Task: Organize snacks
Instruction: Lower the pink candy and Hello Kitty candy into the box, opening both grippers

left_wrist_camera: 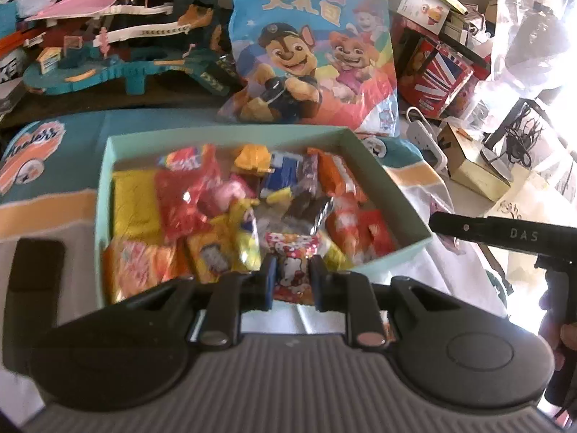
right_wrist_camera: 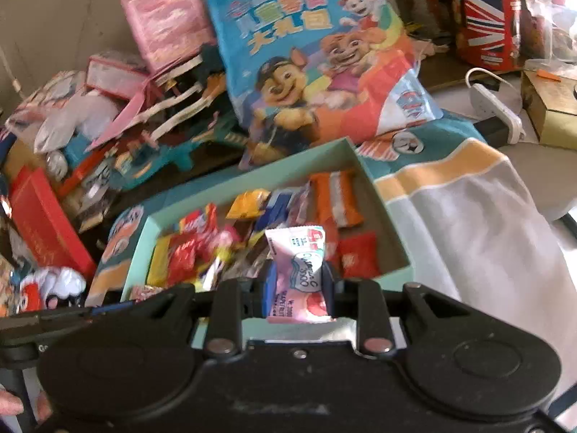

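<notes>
On your far left a teal plastic toy track set (left_wrist_camera: 119,61) sits at the back of the clutter, well behind the shallow mint-green cardboard box (left_wrist_camera: 223,133) that lies on a teal, orange and white printed cloth (left_wrist_camera: 43,166). That box is packed with small wrapped snacks: a flat yellow packet (left_wrist_camera: 133,198) against its left wall, a shiny red packet (left_wrist_camera: 184,191) just beside it, and orange-and-white wrappers (left_wrist_camera: 339,176) toward its right side. Your left gripper (left_wrist_camera: 291,278) hangs over the box's near edge with its jaws pinching a small red-and-white sweet packet printed with a cartoon dog (left_wrist_camera: 290,270). Behind the box leans a large blue snack gift bag printed with cartoon puppies (left_wrist_camera: 306,47). Further right, your right gripper (right_wrist_camera: 298,283) holds its jaws closed on a pink-and-white sachet with printed lettering (right_wrist_camera: 299,263), which stands upright between the pads above the near right part of the box. Past the bag, at the far right, a red tin with a Union Jack design (right_wrist_camera: 487,29) stands near a white power strip (right_wrist_camera: 497,112).
</notes>
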